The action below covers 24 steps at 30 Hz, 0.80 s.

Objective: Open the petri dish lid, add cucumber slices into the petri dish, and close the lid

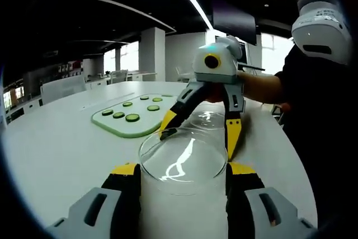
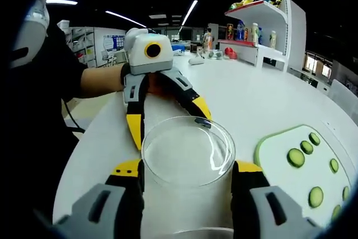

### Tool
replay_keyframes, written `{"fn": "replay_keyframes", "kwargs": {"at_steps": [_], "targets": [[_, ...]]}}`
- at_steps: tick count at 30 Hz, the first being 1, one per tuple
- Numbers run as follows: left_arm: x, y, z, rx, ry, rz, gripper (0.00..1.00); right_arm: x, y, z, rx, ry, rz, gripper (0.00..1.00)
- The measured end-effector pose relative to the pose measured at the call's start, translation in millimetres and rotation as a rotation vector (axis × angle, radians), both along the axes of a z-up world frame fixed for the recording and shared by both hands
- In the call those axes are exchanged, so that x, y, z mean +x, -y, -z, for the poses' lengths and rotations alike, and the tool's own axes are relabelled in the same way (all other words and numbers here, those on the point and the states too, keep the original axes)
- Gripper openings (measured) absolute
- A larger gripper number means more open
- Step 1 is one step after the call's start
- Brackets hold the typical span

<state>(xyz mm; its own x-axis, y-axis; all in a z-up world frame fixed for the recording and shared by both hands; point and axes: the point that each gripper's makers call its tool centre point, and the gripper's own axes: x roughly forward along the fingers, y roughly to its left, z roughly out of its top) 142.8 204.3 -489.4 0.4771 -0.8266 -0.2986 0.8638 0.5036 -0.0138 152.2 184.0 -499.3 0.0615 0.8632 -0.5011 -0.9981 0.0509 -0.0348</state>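
Your left gripper (image 1: 183,169) rises from the bottom of the left gripper view with its yellow-tipped jaws closed against both sides of the clear petri dish (image 1: 182,160), which fills the lower centre of the frame. It is grasping the glass. A second clear glass round (image 1: 208,119) lies on the white table (image 1: 61,149) just behind the dish; you cannot tell which piece is the lid.

Your right gripper (image 2: 185,167) comes up from the bottom of the right gripper view, and the dish sits between its yellow tips at centre frame. Whether those jaws press the glass or merely flank it cannot be told. In that view the left gripper faces you from the upper left, its jaws spread around the far rim of the dish, with your hand behind it.

The cucumber slices (image 1: 132,117) rest on a pale green board (image 1: 109,122), left of centre in the left gripper view and at the lower right in the right gripper view. A white shelf (image 2: 263,43) with bottles stands at the upper right there.
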Motion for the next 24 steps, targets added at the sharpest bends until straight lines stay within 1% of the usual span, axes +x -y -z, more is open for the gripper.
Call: {"fn": "replay_keyframes", "kwargs": {"at_steps": [5, 9, 15, 24], "targets": [[0.0, -0.5, 0.3, -0.003, -0.005, -0.002, 0.61, -0.4, 0.2, 0.2, 0.0, -0.001, 0.002, 0.6], [0.0, -1.9, 0.2, -0.017, -0.031, -0.003, 0.6, -0.8, 0.4, 0.3, 0.003, -0.002, 0.003, 0.6], [-0.5, -0.9, 0.5, -0.016, -0.028, -0.001, 0.6, -1.7, 1.7, 0.5, 0.008, -0.003, 0.001, 0.61], [-0.2, -0.8, 0.9, -0.015, -0.026, -0.001, 0.6, -5.5, 2.4, 1.1, 0.005, -0.004, -0.014, 0.65]]}}
